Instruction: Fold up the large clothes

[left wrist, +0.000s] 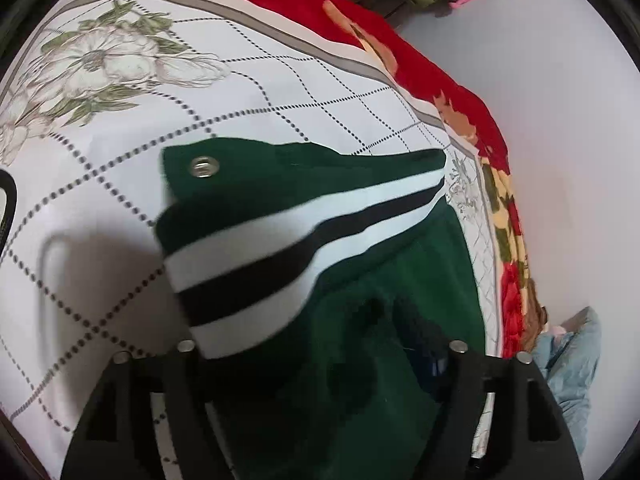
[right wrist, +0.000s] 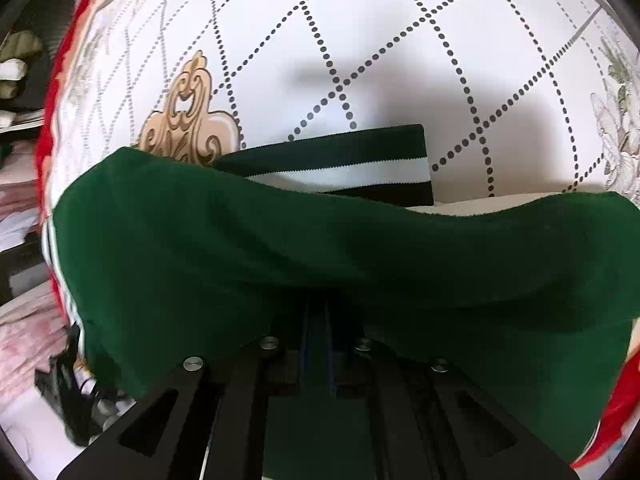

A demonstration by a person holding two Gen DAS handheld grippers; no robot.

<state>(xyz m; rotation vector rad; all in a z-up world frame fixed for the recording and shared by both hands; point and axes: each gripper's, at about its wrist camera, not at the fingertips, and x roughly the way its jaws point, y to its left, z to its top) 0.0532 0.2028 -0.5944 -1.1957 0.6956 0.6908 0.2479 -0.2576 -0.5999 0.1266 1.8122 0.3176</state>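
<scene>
The green jacket (right wrist: 320, 248) is spread on the sheet (right wrist: 400, 40). It is clamped by the right gripper (right wrist: 316, 344). The left gripper (left wrist: 320, 356) is held apart over its striped band (left wrist: 256, 264).

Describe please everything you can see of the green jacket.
The green jacket looks like soft dark felt, with a ribbed band striped white and black, and a metal snap. It lies rumpled on the patterned bedsheet. The right gripper is shut on its fabric; the left gripper stands open around it.
</scene>
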